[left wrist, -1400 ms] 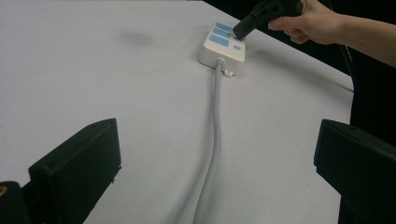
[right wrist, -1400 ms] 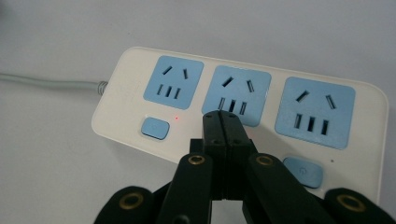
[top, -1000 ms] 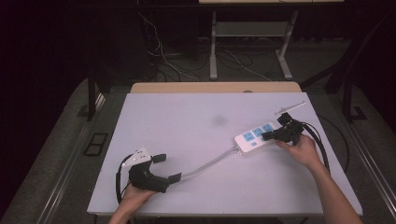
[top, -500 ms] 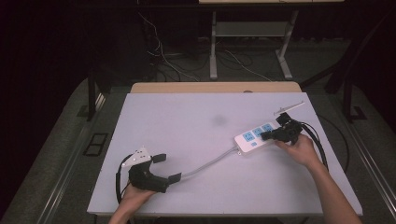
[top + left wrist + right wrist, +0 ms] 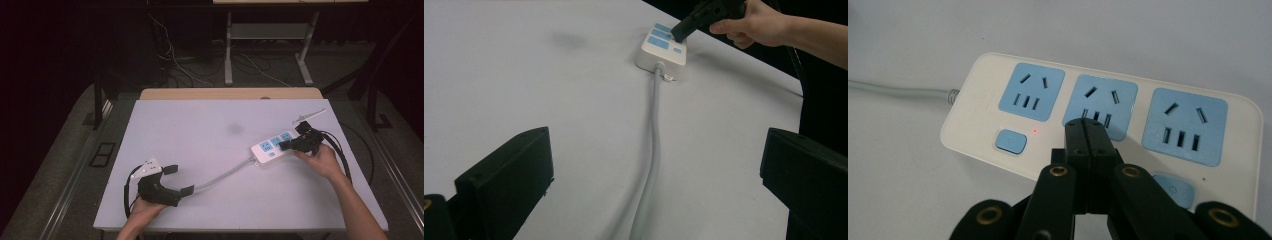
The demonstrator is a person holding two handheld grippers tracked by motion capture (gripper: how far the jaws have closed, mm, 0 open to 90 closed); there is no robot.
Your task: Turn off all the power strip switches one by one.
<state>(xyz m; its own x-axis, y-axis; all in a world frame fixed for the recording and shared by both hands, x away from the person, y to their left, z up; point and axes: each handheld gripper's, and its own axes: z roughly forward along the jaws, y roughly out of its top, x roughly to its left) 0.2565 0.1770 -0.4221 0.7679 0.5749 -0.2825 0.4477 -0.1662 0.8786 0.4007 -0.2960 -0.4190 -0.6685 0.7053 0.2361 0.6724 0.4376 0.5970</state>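
A white power strip (image 5: 272,146) with three blue sockets lies at the right of the table, and its grey cable (image 5: 225,175) runs toward the near left. My right gripper (image 5: 282,145) is shut with nothing in it. In the right gripper view its closed tip (image 5: 1090,127) sits over the lower edge of the middle socket, and whether it touches I cannot tell. A small red light (image 5: 1035,131) glows beside the left blue button (image 5: 1011,140). My left gripper (image 5: 180,180) rests open near the table's front left. The cable (image 5: 655,125) passes between its jaws without being gripped.
A thin grey stick (image 5: 308,116) lies near the table's far right corner. A faint dark smudge (image 5: 234,129) marks the white tabletop. A wooden strip (image 5: 230,93) runs along the far edge, with desk legs and loose cables on the floor beyond.
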